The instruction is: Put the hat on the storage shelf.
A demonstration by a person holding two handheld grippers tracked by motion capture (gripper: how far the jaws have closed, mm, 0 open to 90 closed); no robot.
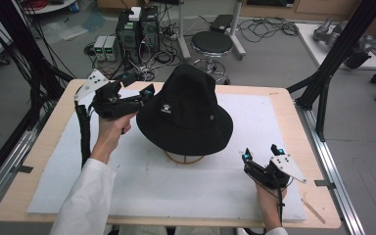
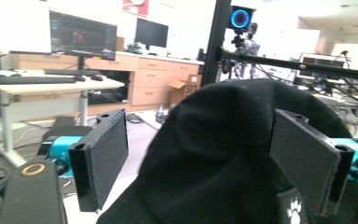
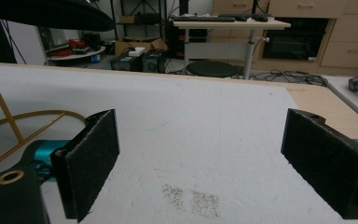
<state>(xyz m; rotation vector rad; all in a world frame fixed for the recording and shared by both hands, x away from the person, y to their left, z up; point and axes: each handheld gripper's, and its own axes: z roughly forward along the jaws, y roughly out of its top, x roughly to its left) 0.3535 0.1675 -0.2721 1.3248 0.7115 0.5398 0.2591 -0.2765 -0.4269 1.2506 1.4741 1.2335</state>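
A hat [image 1: 185, 110] sits on a wire stand [image 1: 184, 158] mid-bench [image 1: 49, 122]; left gripper [image 1: 144, 93] beside its crown, right gripper [image 1: 261, 152] at front right

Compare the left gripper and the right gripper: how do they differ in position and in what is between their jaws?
The left gripper is raised at the crown of the black hat; the right gripper sits low over the white mat, apart from the hat. The left's jaws straddle the hat's crown; the right's frame only bare mat. Both are open.

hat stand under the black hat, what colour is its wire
Gold: the hat stand has thin gold wire, clearest in the right gripper view; its ring base also peeks from beneath the hat.
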